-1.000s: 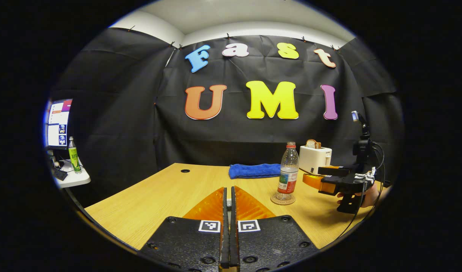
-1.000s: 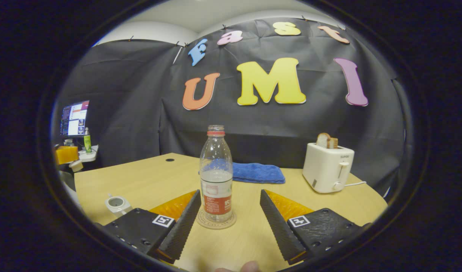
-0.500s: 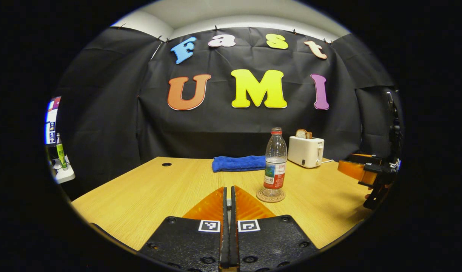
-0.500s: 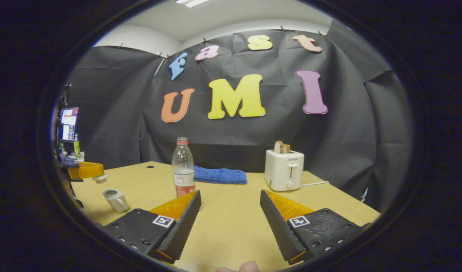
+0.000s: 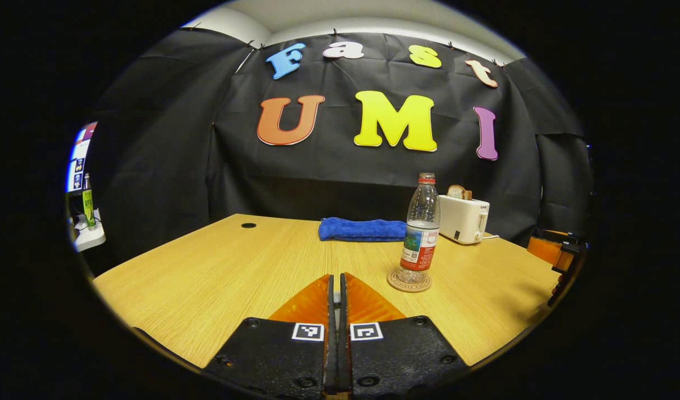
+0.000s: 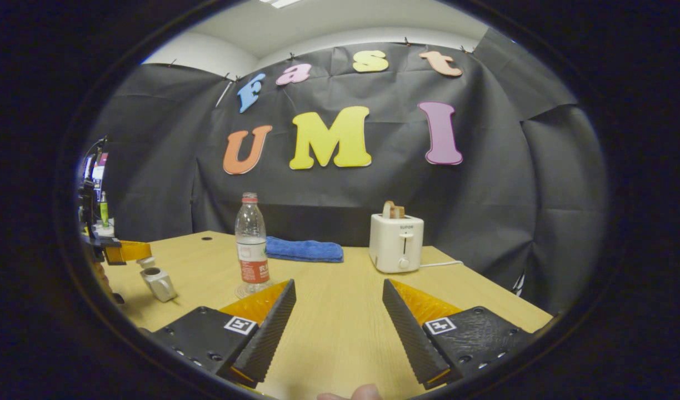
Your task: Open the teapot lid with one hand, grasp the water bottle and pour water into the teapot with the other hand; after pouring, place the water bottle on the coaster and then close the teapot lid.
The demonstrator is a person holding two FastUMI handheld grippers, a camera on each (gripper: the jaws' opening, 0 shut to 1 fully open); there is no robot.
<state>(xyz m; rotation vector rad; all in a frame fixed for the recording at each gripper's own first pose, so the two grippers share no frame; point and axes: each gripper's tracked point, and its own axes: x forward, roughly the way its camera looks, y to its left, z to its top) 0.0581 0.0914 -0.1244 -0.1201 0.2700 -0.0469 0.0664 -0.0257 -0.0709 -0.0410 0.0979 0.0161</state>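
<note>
At the far left of the right gripper view, the left gripper [image 6: 130,251] is hovering over the surface's [image 6: 340,311] left edge, with what looks like the small pale lid [image 6: 146,261] just under its fingers, though whether they are touching it is too small to tell. Just beside it, the teapot [image 6: 159,283] is sitting on the surface near that left edge, its top open. In the left gripper view, the left gripper's own fingers [image 5: 318,300] are lying pressed together, with something small and pale showing in the slit between them. Farther right, the water bottle [image 5: 421,229] is standing upright on the round coaster [image 5: 409,281], about the middle of the surface and partly filled. Behind it, a folded blue towel [image 5: 362,229] is lying along the surface's far edge, and a white toaster [image 5: 464,219] with bread in its slot is standing at the far right corner. In the right gripper view, the right gripper [image 6: 338,311] is hanging over the near edge, its fingers [image 6: 270,325] spread wide apart and holding nothing, well apart from the bottle. A fingertip [image 6: 365,393] is showing at the bottom of that view.
</note>
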